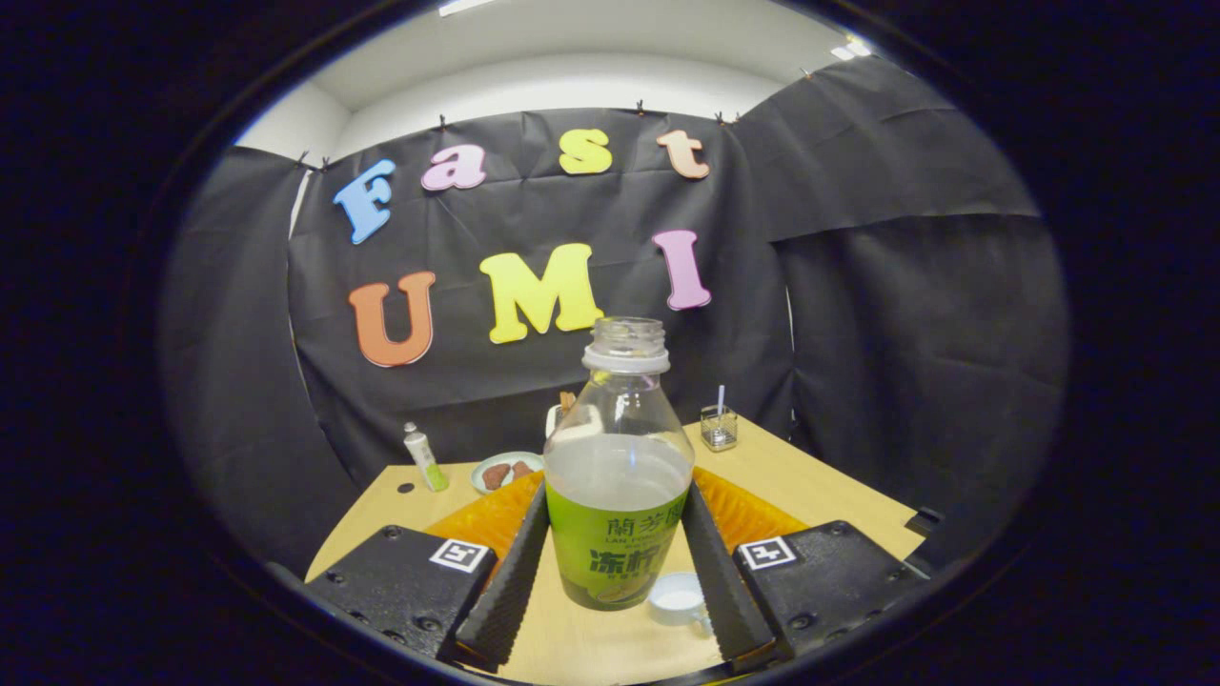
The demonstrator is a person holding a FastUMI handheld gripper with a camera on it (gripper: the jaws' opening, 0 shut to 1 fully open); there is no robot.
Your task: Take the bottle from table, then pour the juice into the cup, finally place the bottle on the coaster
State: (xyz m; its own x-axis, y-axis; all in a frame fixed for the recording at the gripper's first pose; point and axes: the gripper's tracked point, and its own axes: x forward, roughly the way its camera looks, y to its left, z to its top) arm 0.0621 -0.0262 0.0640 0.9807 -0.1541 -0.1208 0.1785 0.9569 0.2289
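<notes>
A clear plastic bottle (618,476) with a green label and no cap stands upright between my fingers. It holds pale juice up to about its shoulder. My gripper (615,500) is shut on the bottle, with both fingers pressing on the label's sides. A small white cup (679,600) sits on the wooden table (820,491) below, just right of the bottle's base and beside my right finger. An orange coaster mat (477,519) lies on the table beyond my fingers, showing on both sides of the bottle.
At the table's far side stand a small white and green tube (424,457), a plate (505,472) with brown food and a little glass (719,427) with a stick in it. A white object (562,412) peeks out behind the bottle.
</notes>
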